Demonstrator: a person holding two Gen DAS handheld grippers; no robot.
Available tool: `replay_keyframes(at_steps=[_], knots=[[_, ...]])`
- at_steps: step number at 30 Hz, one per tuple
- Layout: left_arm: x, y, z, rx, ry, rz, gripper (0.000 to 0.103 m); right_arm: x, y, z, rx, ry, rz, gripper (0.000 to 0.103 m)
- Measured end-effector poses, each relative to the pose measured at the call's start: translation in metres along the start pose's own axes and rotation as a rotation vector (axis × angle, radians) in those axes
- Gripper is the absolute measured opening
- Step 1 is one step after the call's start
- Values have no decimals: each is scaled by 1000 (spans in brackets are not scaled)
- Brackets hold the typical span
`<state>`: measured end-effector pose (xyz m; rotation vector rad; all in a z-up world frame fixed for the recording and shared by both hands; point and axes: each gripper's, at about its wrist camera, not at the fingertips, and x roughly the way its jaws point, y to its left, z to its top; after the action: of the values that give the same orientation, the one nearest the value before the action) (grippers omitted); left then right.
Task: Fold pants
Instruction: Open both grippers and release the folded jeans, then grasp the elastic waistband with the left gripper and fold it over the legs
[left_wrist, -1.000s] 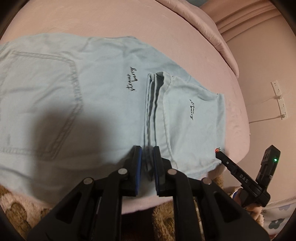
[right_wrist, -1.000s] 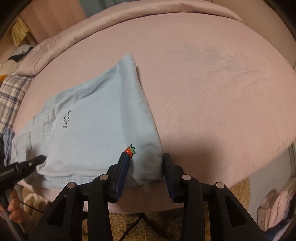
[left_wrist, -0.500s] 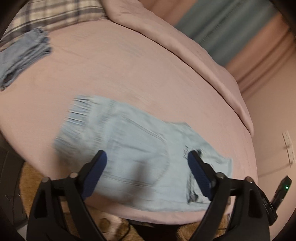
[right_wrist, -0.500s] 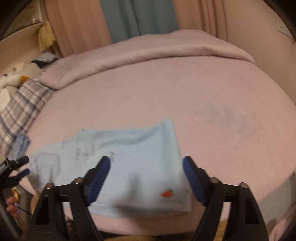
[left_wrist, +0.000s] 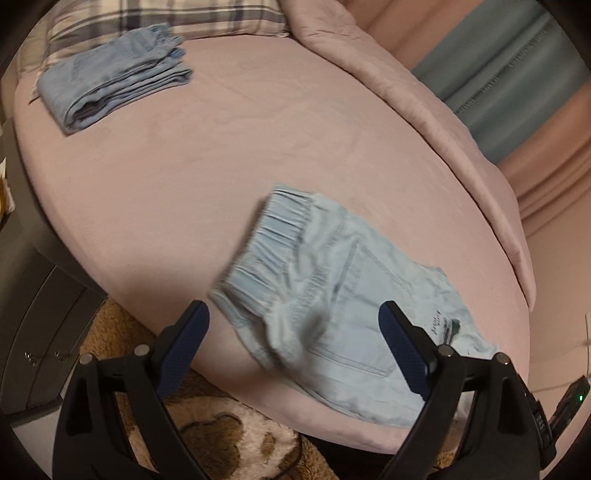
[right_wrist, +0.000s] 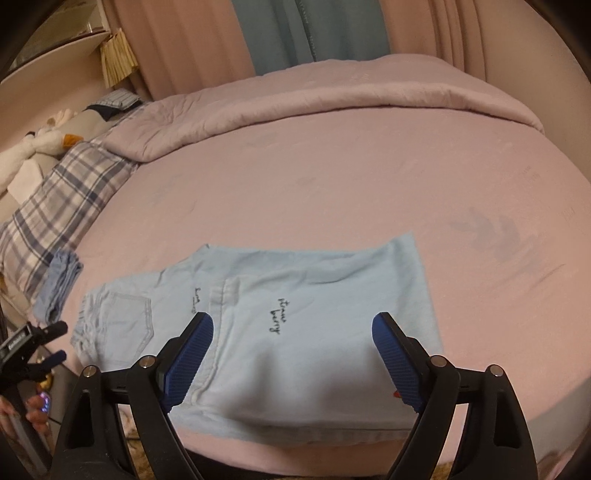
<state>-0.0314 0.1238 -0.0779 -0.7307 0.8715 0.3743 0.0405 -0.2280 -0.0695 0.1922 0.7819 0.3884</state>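
- Your left gripper (left_wrist: 293, 343) has its jaws spread wide with nothing gripped; the jaws have just been opening. The light-blue pants (left_wrist: 332, 306) lie flat on the pink bed (left_wrist: 221, 166), under and ahead of the tips.
- Your right gripper (right_wrist: 291, 341) is likewise gaping and empty, jaws just opened; the pants (right_wrist: 295, 332) sit right below it, near the bed's front edge.
- Step: release after a fold, likely.
- Next: probably regrip an end to fold again, or move it by the folded denim stack (left_wrist: 114, 77) far ahead-left.
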Motion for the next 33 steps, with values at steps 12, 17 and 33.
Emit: replay_keyframes(at_steps=[12,17,33], knots=[[24,29,2,-88,51,39,86,5,2,-3,0,30,1,87],[31,32,-2,-109,76,31,75,5,4,-4,-5,36,4,87],[31,20,-3,-111,66,-80,33,15,13,-7,4,60,47,87]])
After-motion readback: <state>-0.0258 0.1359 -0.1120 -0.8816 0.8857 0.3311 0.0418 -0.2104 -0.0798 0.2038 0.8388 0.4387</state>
